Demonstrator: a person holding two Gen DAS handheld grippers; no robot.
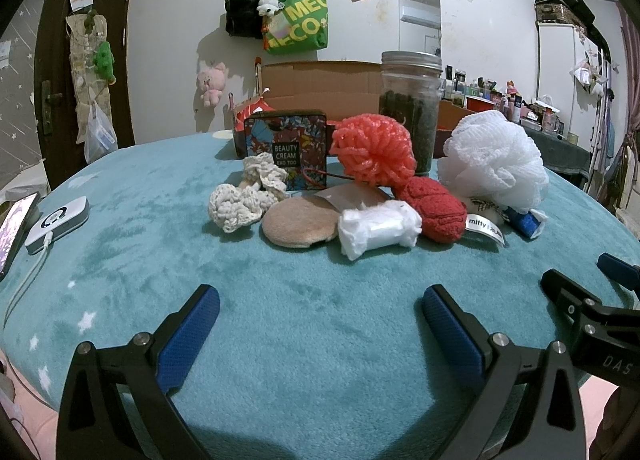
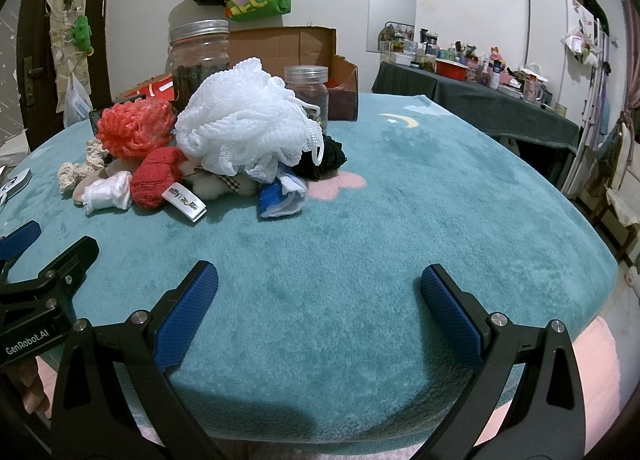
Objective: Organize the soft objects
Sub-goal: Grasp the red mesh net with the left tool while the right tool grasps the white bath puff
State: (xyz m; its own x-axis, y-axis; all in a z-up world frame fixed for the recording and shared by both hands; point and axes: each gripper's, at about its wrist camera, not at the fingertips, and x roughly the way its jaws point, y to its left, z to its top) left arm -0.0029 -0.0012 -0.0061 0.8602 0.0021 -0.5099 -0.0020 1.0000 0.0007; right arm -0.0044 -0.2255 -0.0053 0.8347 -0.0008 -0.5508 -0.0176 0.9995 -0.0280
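Observation:
A heap of soft things lies on the teal blanket (image 1: pixel 160 228): a white mesh bath puff (image 1: pixel 494 158) (image 2: pixel 244 120), a coral mesh puff (image 1: pixel 374 148) (image 2: pixel 134 128), a red knitted ball (image 1: pixel 434 208) (image 2: pixel 156 178), a white fabric roll (image 1: pixel 378 228) (image 2: pixel 106 192), a round beige pad (image 1: pixel 298 222), cream crochet pieces (image 1: pixel 244 200), a blue-white cloth (image 2: pixel 280 194) and a black lacy item (image 2: pixel 326 158). My left gripper (image 1: pixel 320 328) hovers open in front of the heap, empty. My right gripper (image 2: pixel 320 300) is open too, right of the heap.
Behind the heap stand a patterned tin (image 1: pixel 286 148), a tall glass jar (image 1: pixel 412 108), a smaller jar (image 2: pixel 308 94) and an open cardboard box (image 1: pixel 320 80). A phone (image 1: pixel 16 228) and a white power bank (image 1: pixel 58 222) lie at the left. A cluttered dark table (image 2: pixel 480 92) is at the back right.

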